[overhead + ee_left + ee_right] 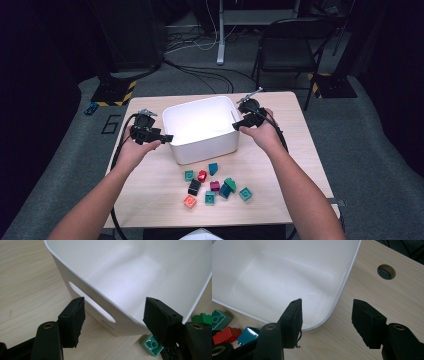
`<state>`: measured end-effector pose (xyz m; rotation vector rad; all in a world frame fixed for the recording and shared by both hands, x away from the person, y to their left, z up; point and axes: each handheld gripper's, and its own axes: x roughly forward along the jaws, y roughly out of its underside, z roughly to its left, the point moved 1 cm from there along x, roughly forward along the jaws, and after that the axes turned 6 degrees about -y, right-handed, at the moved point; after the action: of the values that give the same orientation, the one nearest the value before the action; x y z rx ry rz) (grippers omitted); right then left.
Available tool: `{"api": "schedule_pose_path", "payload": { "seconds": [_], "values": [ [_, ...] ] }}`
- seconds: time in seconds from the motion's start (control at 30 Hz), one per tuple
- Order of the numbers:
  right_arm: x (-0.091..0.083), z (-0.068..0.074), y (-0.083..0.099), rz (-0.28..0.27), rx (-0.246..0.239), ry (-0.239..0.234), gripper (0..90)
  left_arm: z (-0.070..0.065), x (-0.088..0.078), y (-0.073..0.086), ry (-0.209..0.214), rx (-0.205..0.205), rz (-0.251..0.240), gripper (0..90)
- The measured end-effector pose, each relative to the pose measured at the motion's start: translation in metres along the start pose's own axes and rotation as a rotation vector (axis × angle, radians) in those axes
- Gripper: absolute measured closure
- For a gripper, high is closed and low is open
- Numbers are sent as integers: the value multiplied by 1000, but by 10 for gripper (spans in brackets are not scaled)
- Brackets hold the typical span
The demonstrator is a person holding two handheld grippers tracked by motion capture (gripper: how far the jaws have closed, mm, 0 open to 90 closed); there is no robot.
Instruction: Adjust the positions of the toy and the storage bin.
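White plastic makes up the bin, which sits toward the far middle of the pale wooden table with both grippers at its two short ends; it looks stiff, thin-walled and light, with smooth glossy sides that would probably slip under a pinch on a flat face, so the rim or the slot-shaped handle cut-out in its end wall seems the better place to take hold. At the left end, the left gripper has its fingers spread apart, one outside the wall just beside the cut-out and the other over the near corner of the rim; they press on nothing. At the right end, the right gripper also has its fingers parted, straddling the rounded corner of the rim, one over the inside and one over the table outside; no contact with the wall can be made out. Inside, the bin is bare; its white floor shows nothing on it. Loose toy bricks in green, teal, red, orange, black and magenta lie in a cluster on the table just in front of the bin, near its front wall; being small, hard and blocky, they should pinch easily; a round cable hole pierces the table beyond the right end.
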<state>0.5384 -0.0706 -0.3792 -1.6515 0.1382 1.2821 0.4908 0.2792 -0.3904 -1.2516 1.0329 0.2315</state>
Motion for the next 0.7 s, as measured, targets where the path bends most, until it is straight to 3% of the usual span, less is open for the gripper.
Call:
{"api": "schedule_pose_path", "payload": {
  "seconds": [0.17,0.27,0.33,0.4,0.53,0.7],
  "values": [
    [-1,2,1,-1,0,-10,439,0,2,-1,13,8,2,344],
    [-3,5,4,23,-1,-36,443,1,5,-1,16,28,6,349],
    [-4,7,5,39,-7,-42,442,1,6,-1,39,48,9,368],
    [-5,9,7,43,-3,-50,443,0,6,0,46,47,11,375],
    [-10,18,15,50,-27,-67,432,-3,8,1,63,92,31,376],
    [-14,25,26,58,-47,-69,430,-2,9,8,103,72,3,377]
  ]
}}
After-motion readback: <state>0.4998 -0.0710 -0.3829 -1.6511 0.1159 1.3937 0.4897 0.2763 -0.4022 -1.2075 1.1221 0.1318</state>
